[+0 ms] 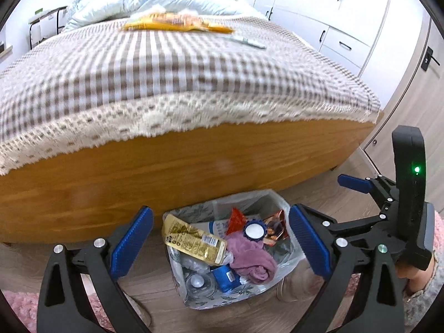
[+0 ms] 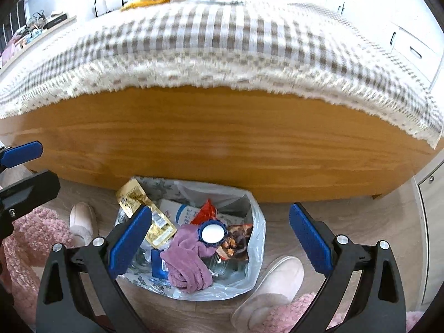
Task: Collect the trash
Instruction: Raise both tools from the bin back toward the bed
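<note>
Both the left hand-held gripper (image 1: 219, 245) and right hand-held gripper (image 2: 220, 241) hang spread and empty over the trash bag (image 1: 291, 258), parked on the floor against the bed's footboard (image 1: 172, 163), probably so the yellow wrapper (image 1: 177, 23) lying far up the bed (image 1: 166, 66) drops straight in.

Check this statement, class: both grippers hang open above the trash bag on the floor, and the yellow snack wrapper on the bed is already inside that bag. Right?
Not quite. The yellow snack wrapper still lies on the bed, as the left wrist view shows. Both the left gripper and right gripper do hang open above the trash bag.
</note>
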### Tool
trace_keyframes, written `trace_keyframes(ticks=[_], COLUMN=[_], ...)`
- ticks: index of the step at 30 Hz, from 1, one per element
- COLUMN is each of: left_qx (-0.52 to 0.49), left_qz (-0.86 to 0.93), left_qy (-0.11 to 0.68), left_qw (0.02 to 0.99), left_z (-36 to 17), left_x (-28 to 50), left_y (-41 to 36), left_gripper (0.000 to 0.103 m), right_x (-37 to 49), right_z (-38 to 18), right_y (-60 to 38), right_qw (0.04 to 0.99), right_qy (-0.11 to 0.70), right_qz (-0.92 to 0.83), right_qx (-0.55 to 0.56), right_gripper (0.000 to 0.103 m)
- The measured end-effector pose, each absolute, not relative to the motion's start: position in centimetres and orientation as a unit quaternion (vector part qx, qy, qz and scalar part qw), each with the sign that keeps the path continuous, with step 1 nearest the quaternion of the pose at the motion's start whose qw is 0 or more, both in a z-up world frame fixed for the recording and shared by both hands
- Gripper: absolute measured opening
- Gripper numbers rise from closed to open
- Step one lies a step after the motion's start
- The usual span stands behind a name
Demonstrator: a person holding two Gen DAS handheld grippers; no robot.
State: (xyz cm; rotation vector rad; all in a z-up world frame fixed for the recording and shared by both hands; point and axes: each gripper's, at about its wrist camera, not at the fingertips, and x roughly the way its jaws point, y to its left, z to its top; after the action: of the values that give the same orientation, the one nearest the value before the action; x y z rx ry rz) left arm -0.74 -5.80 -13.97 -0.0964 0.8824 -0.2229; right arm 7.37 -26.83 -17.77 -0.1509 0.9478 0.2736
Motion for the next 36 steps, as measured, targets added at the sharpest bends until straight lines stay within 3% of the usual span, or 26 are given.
trace_keyframes(ticks=[16,36], left_qx=[-0.028,-0.047], left_qz=[-0.124,-0.096], left_qy=[0.318,0.251], left_qw=[0.94,0.962], left_z=[-5.1,1.1], left_x=[-1.7,2.4], left_y=[-6.2,-4.0], left_gripper=[0.095,0.095], right_x=[7.6,11.9], right_z=[-9.3,-3.6], right_y=[-28.3,-29.7], right_qw=[0.924,0.953], right_qy=[0.36,0.283], right_qz=[0.119,0.11], right_qx=[-0.056,-0.017], right_gripper=[0.095,0.095])
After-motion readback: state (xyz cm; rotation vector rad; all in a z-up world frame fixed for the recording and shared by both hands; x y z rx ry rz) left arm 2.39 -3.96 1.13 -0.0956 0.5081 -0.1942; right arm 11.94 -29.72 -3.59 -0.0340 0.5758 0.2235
